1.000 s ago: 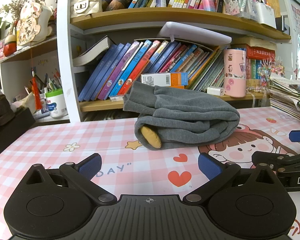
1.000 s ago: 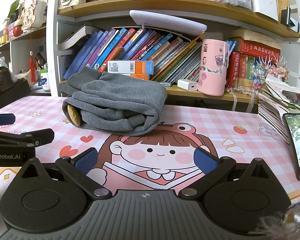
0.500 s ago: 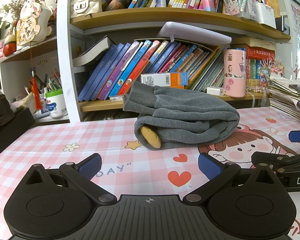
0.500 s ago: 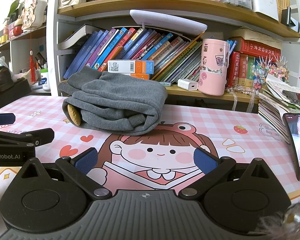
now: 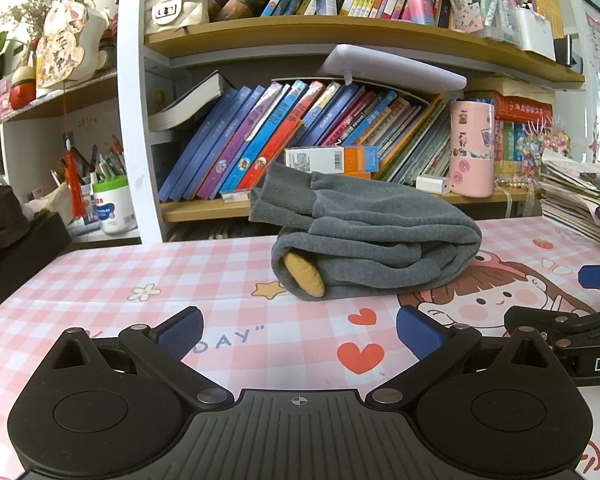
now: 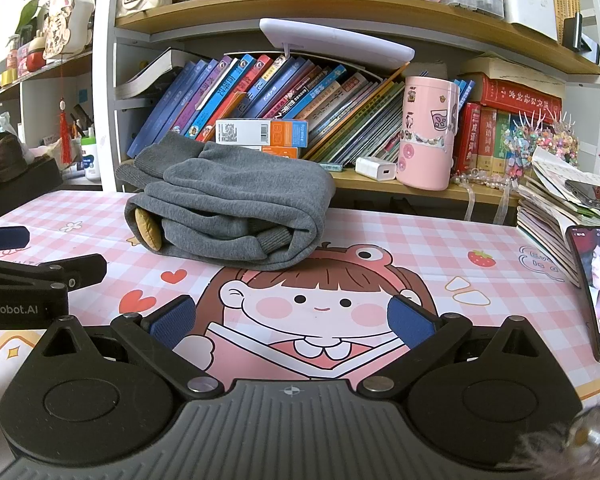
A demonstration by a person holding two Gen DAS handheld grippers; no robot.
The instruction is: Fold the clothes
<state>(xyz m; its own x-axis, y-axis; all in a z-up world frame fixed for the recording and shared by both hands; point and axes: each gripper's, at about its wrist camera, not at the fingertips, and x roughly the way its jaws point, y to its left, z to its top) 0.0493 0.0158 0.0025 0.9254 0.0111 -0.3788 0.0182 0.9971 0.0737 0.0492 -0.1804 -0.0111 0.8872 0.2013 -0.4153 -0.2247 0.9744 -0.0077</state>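
Observation:
A grey garment (image 5: 372, 236) lies folded into a thick bundle at the back of the pink checked table mat (image 5: 100, 276), with a yellow patch showing at its left end. It also shows in the right wrist view (image 6: 236, 212). My left gripper (image 5: 298, 334) is open and empty, low over the mat in front of the bundle. My right gripper (image 6: 292, 322) is open and empty, over the cartoon girl print. Each gripper shows at the edge of the other's view.
A bookshelf (image 5: 340, 32) full of books stands right behind the garment. A pink tumbler (image 6: 426, 132) and a white charger (image 6: 376, 168) sit on its low shelf. A phone (image 6: 598, 280) and a stack of magazines (image 6: 556, 208) lie at the right.

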